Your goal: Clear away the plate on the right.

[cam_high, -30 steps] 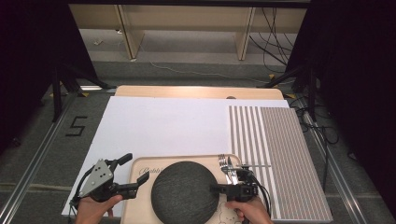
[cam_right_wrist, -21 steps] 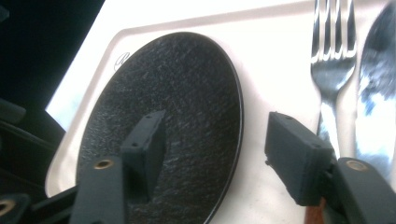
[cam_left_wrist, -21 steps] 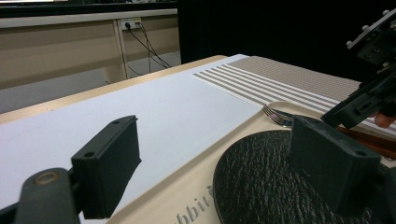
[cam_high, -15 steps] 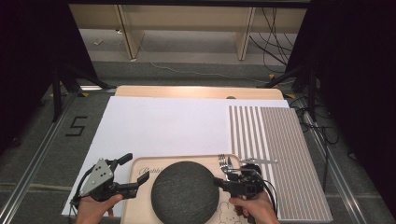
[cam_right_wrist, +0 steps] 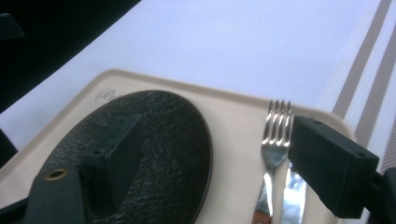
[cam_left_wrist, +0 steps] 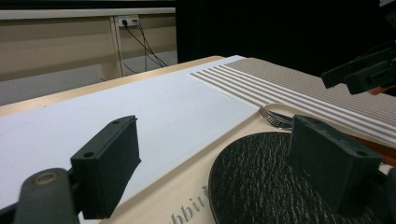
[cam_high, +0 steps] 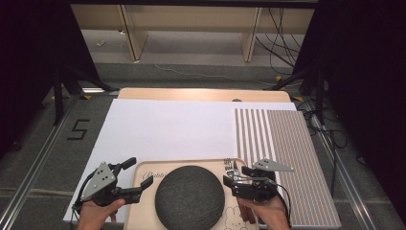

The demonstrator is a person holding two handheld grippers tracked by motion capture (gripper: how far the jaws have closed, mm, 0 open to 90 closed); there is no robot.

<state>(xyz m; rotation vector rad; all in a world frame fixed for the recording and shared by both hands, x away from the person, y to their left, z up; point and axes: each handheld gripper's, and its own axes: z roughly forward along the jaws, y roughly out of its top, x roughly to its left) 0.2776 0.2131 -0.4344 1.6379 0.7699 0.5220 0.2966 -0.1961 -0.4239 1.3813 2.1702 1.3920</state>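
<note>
Nearest me, my left gripper hangs at the left edge of the tray, its fingers wide apart and holding nothing; one stands over the white sheet, the other over the plate. I judge it waits there to steady the tray or take the plate's rim.

My right gripper is over the tray's right side, fingers apart too, straddling the fork and the knife that lie side by side just right of the plate. The fork looks like my next pick, so I hold low and aligned with its handle.

Beyond the tray, the striped mat lies at the right of the desk, likely where the setting goes.
</note>
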